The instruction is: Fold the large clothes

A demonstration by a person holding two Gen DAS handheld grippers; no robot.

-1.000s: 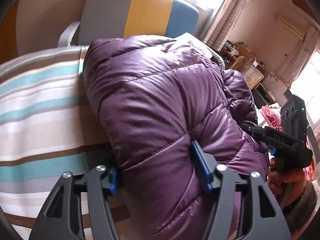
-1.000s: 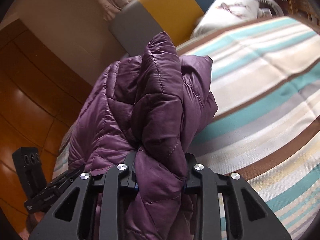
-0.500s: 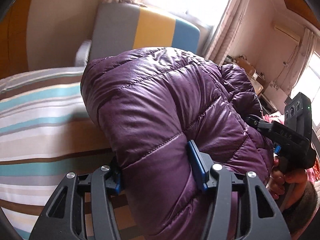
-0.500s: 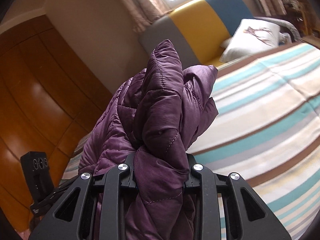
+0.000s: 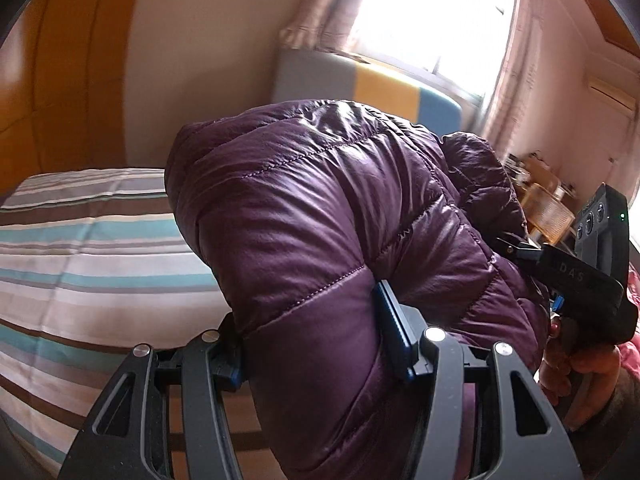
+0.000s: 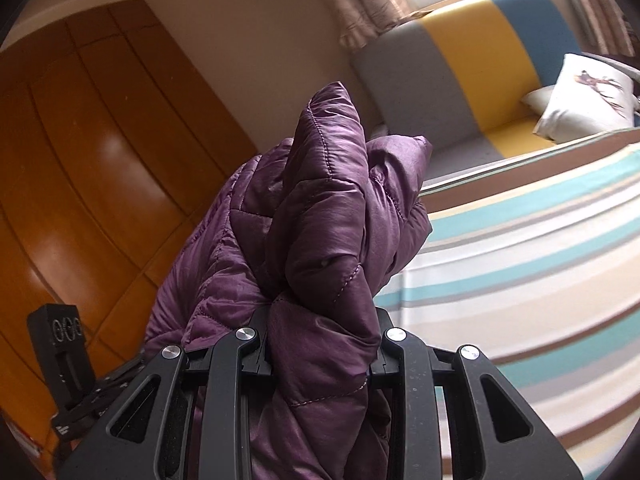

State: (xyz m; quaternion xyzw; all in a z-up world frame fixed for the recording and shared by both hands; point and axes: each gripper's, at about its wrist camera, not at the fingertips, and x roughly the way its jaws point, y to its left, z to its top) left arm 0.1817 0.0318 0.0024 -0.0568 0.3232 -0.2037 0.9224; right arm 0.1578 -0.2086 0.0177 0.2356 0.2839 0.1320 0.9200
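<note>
Holding one purple quilted jacket (image 5: 320,240) up off the striped bed (image 5: 80,260), both tools are clamped on it: the left gripper (image 5: 316,328) has its blue-padded fingers (image 5: 394,332) pressed into a thick roll of the padded cloth, and the right gripper (image 6: 320,344) pinches a bunched wad of it, with a peak of fabric sticking up past the tips. In the left view the right tool shows at the far side of the jacket, held in the person's right hand (image 5: 584,364), so the garment hangs between the two grips, above the bed and not resting on it as far as these views show. The jacket looks light for its bulk, soft and puffy, and its shiny shell is likely slippery, so a shallow pinch could slide off; it will also tend to spring back open after a fold. A deep bite across a stitched seam or at a hem or shoulder edge would probably hold better than a grip on one smooth puffed panel. The stuffing will compress, so nothing here seems fragile. Counting what is in view: one jacket, two grippers, one bed with a striped cover, one grey, yellow and blue headboard (image 6: 460,56), one white pillow (image 6: 584,100), and one wooden wardrobe (image 6: 80,180) along the wall.
</note>
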